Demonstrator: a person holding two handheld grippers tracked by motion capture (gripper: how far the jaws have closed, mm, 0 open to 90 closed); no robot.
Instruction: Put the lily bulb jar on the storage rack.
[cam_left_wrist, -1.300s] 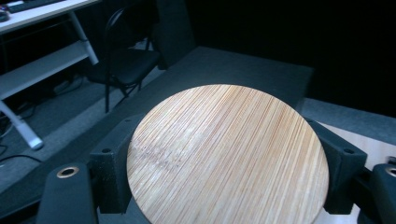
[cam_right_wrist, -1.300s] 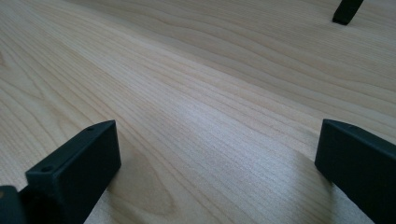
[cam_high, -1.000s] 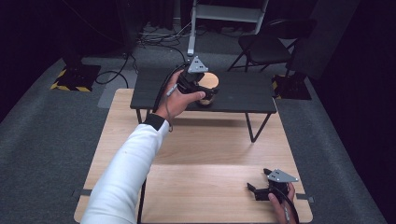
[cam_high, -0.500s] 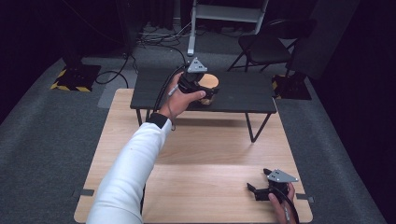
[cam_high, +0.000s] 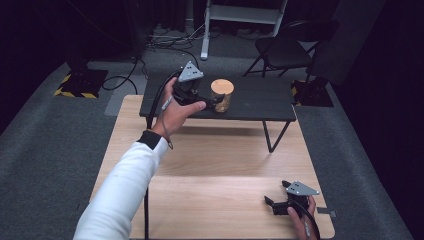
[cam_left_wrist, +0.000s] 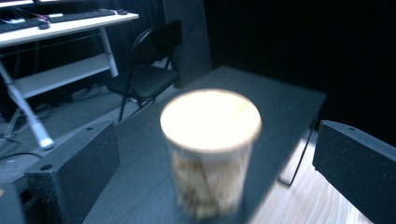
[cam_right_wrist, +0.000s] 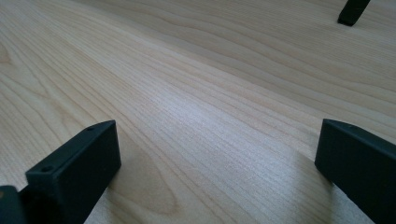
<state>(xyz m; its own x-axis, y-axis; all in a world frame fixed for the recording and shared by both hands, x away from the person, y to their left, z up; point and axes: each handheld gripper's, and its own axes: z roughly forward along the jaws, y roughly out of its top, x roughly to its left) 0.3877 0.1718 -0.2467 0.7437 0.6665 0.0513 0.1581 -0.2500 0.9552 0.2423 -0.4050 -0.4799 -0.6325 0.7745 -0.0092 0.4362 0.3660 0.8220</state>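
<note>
Jar (cam_high: 221, 94) now standing free on black table (cam_high: 260, 102); left tongs (cam_high: 209, 102) released and drawn back, placement apparently done. Right tongs (cam_high: 271, 204) spread, empty, resting low.

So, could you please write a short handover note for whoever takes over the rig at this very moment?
Left gripper: open, jaws either side of the jar without clamping it.
Right gripper: open, holding nothing, low over the wooden table at its near right corner.
Jar: upright with its wooden lid on, standing on the small black table at the far end; contents look pale, too blurred to name.
Done: left gripper lined up on the jar.
Left: probably shut on the jar and lift it; nothing is grasped yet.
</note>
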